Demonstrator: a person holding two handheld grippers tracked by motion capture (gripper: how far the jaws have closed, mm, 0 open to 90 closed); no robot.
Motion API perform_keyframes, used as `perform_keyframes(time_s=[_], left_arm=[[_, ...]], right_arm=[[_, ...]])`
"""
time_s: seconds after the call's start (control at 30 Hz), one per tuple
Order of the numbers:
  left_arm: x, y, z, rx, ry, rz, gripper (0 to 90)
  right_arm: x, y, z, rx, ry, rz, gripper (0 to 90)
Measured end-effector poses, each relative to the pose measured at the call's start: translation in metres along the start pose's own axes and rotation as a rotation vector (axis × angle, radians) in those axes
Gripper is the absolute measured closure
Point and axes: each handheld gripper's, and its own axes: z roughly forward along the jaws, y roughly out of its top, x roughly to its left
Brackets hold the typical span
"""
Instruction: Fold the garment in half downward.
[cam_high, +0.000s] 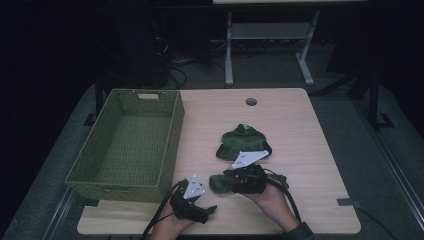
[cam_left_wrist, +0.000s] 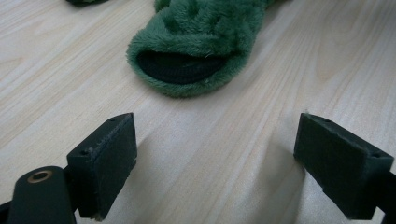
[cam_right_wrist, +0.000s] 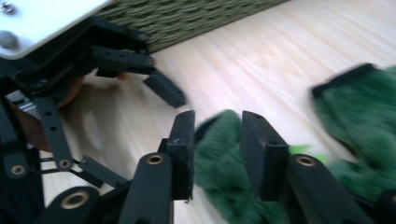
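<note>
Picking up the near green slipper (cam_high: 225, 182) — right tool (cam_right_wrist: 217, 154) squeezing it, left tool (cam_left_wrist: 215, 163) open. Next: lift to basket (cam_high: 172, 131).

Fuzzy green plush slipper (cam_left_wrist: 196, 46), matt pale wood table (cam_left_wrist: 280, 84), seemingly woven wicker basket (cam_high: 135, 145)

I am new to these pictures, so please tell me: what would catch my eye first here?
Two fluffy green slippers: the near slipper lies under the right gripper, whose jaws close around its plush; the far slipper lies mid-table. The empty woven basket stands at the left, and the left gripper waits open beside it.
</note>
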Motion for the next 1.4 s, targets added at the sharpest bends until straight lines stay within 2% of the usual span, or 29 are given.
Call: perform_keyframes(time_s=[0.17, 0.3, 0.37, 0.43, 0.57, 0.63, 0.67, 0.7, 0.73, 0.77, 0.87, 0.9, 0.93, 1.13, 1.23, 1.27, 1.3, 1.33, 1.4], left_arm=[[0.001, 0.0, 0.0, 0.0, -0.006, 0.009, 12.6], [0.001, 0.0, -0.001, 0.006, -0.008, 0.016, 12.6], [0.001, 0.0, -0.001, 0.004, -0.007, 0.014, 12.6], [0.001, 0.0, -0.001, 0.003, -0.008, 0.011, 12.6], [0.001, 0.0, -0.001, 0.003, -0.008, 0.012, 12.6], [0.001, 0.0, -0.001, 0.002, -0.008, 0.01, 12.6], [0.001, 0.0, -0.001, 0.004, -0.008, 0.013, 12.6], [0.001, 0.0, -0.001, 0.004, -0.008, 0.013, 12.6], [0.001, 0.0, -0.001, 0.005, -0.008, 0.016, 12.6], [0.001, 0.0, -0.001, 0.005, -0.007, 0.017, 12.6], [0.002, 0.0, -0.001, 0.006, -0.007, 0.021, 12.6], [0.001, 0.0, -0.001, 0.003, -0.008, 0.015, 12.6], [0.001, 0.0, -0.001, 0.003, -0.009, 0.014, 12.6], [0.001, 0.0, -0.001, 0.007, -0.009, 0.013, 12.6], [0.001, 0.0, 0.0, 0.0, -0.009, 0.005, 12.6], [0.001, 0.0, 0.0, 0.001, -0.009, 0.01, 12.6], [0.001, 0.0, 0.0, 0.001, -0.009, 0.01, 12.6], [0.001, 0.0, 0.0, -0.002, -0.012, 0.004, 12.6], [0.001, 0.0, 0.0, -0.002, -0.012, 0.005, 12.6]], right_arm=[[0.008, 0.002, 0.017, 0.018, 0.02, -0.008, 68.5], [0.013, 0.002, 0.03, 0.042, 0.029, -0.047, 69.6], [0.014, 0.0, 0.035, 0.053, 0.032, -0.048, 70.1], [0.014, -0.003, 0.043, 0.074, 0.011, -0.051, 70.0], [0.011, -0.009, 0.05, 0.092, 0.001, -0.039, 71.0], [0.012, -0.012, 0.054, 0.116, -0.008, -0.05, 71.9], [0.015, -0.014, 0.056, 0.112, -0.029, -0.077, 75.6], [0.015, -0.014, 0.056, 0.112, -0.029, -0.077, 75.6], [0.017, -0.015, 0.056, 0.112, -0.047, -0.102, 78.5], [0.019, -0.016, 0.056, 0.111, -0.065, -0.106, 81.8], [0.021, -0.017, 0.054, 0.124, -0.039, -0.129, 85.9], [0.022, -0.018, 0.053, 0.124, -0.028, -0.116, 86.2], [0.021, -0.021, 0.049, 0.13, 0.003, -0.097, 86.7], [0.019, -0.024, 0.04, 0.121, 0.049, -0.057, 86.9], [0.02, -0.024, 0.029, 0.081, 0.067, -0.035, 86.9], [0.019, -0.023, 0.021, 0.039, 0.068, -0.032, 86.9], [0.019, -0.023, 0.021, 0.039, 0.068, -0.032, 86.9], [0.017, -0.019, 0.015, 0.005, 0.072, -0.027, 86.7], [0.015, -0.018, 0.012, -0.007, 0.071, -0.032, 86.7]])
